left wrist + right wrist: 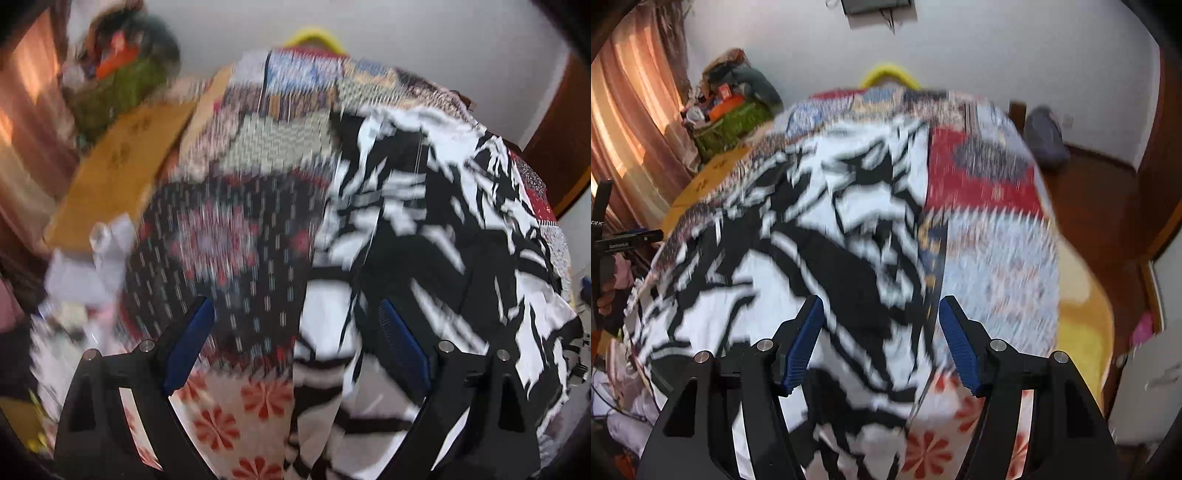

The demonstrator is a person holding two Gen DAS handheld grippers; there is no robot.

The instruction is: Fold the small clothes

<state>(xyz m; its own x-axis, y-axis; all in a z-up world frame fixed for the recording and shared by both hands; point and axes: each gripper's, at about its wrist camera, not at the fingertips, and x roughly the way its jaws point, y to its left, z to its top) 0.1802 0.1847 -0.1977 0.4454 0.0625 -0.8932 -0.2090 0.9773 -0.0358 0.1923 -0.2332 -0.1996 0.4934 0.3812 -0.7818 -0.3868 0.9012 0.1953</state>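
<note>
1. The black-and-white garment [424,229] lies spread on the patchwork bedspread [236,236] — right half of the left wrist view, centre-left of the right wrist view [798,236].
2. The left gripper [295,317] hangs above the garment's left edge, jaws wide apart, nothing between them.
3. The right gripper [881,314] stands part-way open above the cloth near its right edge, gripping nothing.
4. Judgement: the step is between folds — both grippers empty, garment loosely laid.
5. Next calls for picking an edge or corner; blur hides the hem, so which one I cannot tell.
</note>
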